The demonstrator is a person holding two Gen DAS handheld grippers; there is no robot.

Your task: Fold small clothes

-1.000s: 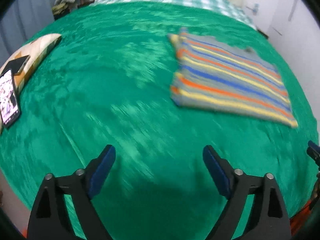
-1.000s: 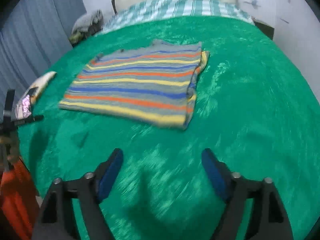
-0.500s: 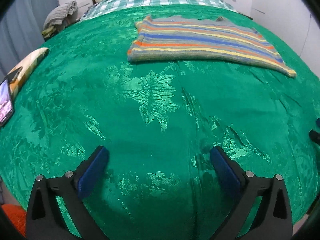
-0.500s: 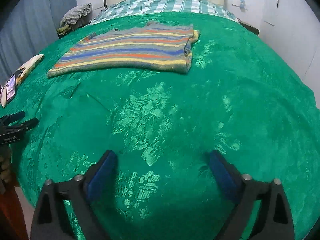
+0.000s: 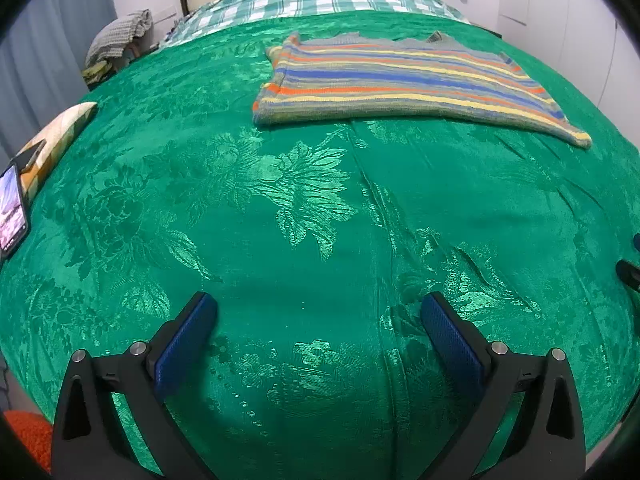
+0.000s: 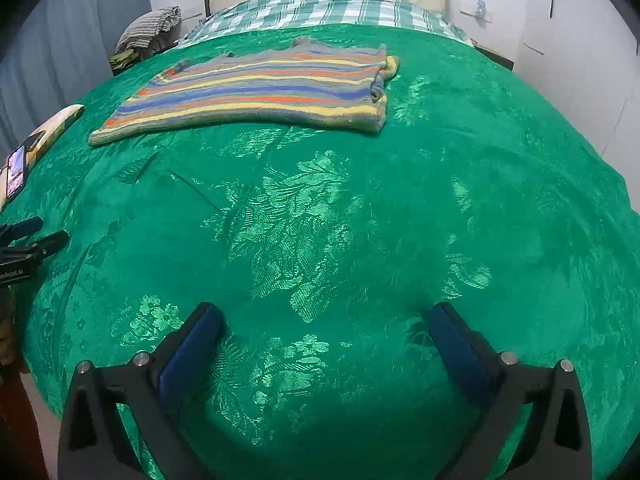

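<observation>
The left tongs (image 5: pixel 318 312) stood wide apart with nothing but green bedspread (image 5: pixel 312 216) between the blue pads; their jaws had just finished opening. The right tongs (image 6: pixel 326 316) likewise gaped empty over the bed, having just opened further. Well beyond both lay the folded striped sweater (image 5: pixel 404 84), at one o'clock from the left tongs and eleven o'clock from the right. A phone (image 5: pixel 12 208) lay at the bed's nine o'clock edge.

Striped sweater (image 5: pixel 404 84) in grey, blue, orange, yellow; green floral bedspread (image 5: pixel 304 208).
</observation>
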